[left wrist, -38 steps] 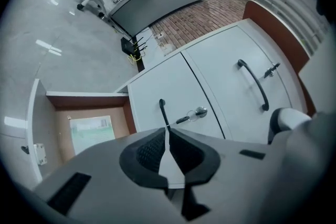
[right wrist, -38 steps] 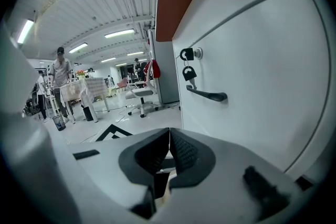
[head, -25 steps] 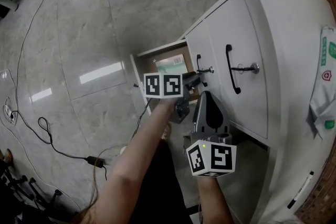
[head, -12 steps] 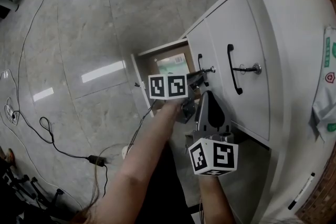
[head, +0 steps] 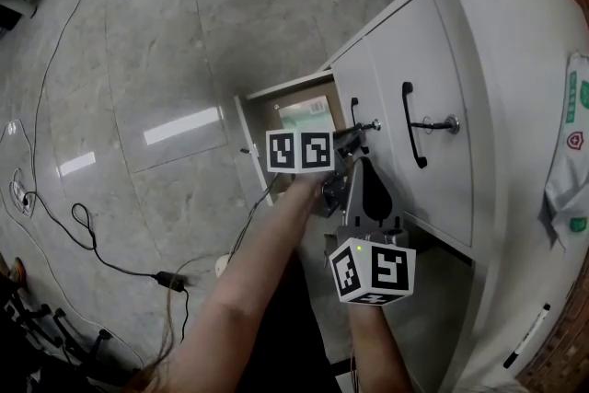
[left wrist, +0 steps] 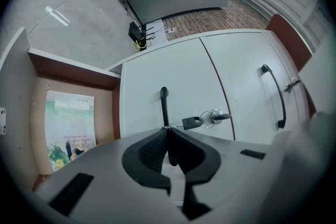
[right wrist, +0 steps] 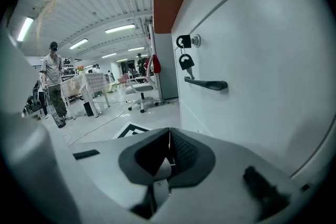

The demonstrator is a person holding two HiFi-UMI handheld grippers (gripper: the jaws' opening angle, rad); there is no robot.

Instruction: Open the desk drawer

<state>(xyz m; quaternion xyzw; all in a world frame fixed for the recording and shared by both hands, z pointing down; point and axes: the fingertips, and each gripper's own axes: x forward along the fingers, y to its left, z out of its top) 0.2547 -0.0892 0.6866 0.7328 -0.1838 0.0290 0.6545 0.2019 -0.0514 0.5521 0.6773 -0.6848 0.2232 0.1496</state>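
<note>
My left gripper [left wrist: 168, 132] has just been closing and now pinches the black handle [left wrist: 164, 102] of the white drawer [left wrist: 157, 68], with the bar caught between its pads. A small padlock [left wrist: 191, 123] hangs at the lock just right of that handle. Left of the drawer, a compartment [left wrist: 37, 113] stands open with a leaflet [left wrist: 70, 126] inside. My right gripper [right wrist: 169, 134] hangs beside the front of the desk [head: 525, 32], pressed together on nothing.
</note>
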